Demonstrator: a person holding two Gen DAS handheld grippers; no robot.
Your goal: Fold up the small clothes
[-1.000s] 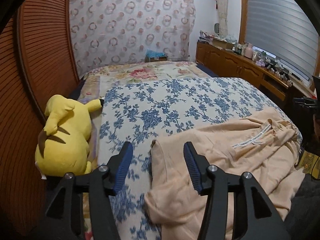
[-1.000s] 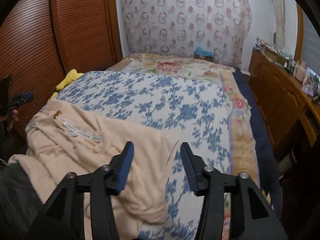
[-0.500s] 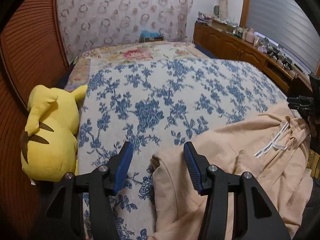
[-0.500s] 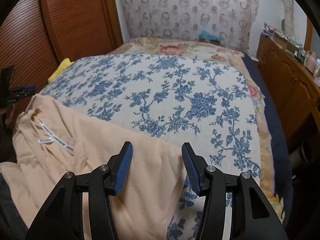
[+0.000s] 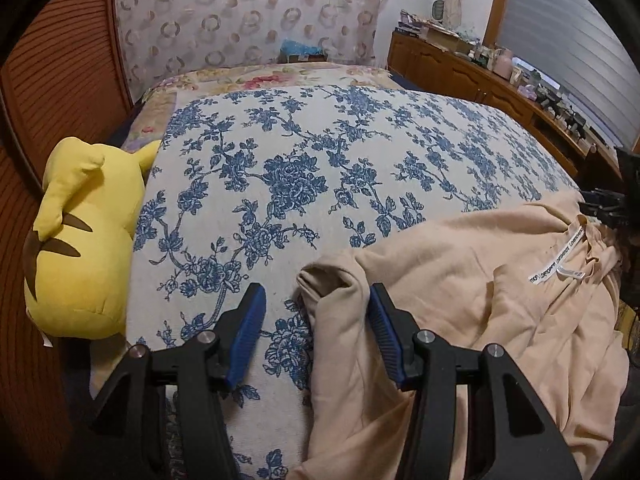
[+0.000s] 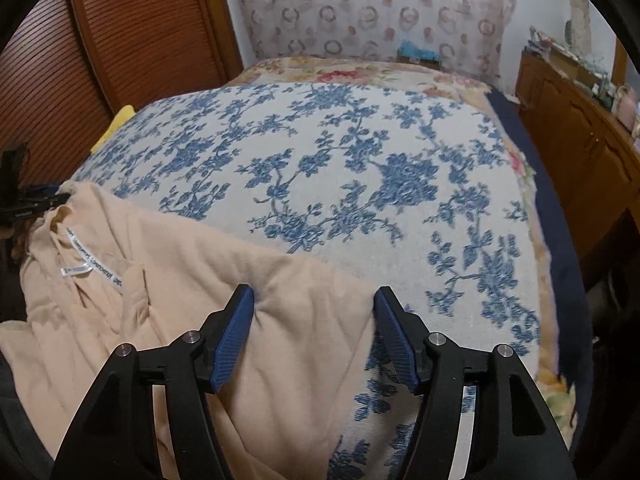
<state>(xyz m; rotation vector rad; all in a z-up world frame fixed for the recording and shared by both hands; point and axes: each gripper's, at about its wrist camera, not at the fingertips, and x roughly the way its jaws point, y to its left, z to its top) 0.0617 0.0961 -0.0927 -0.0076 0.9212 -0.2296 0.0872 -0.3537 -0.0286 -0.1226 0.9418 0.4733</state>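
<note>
A peach garment lies crumpled on the near part of the blue-flowered bedspread, its white label facing up. My left gripper is open low over the garment's left corner. The folded corner sits between the jaws, against the right pad and apart from the left one. In the right wrist view, the garment reaches its right edge between the jaws of my right gripper. Those jaws are opening, and the pads do not press on the cloth.
A yellow plush toy lies at the bed's left edge, against brown slatted doors. A wooden cabinet with clutter on top runs along the right side. A flowered quilt covers the far end of the bed.
Both grippers have sunk toward the bed and tipped downward. The garment's left corner has come between the left jaws. The right jaws have widened over the garment's right edge.
</note>
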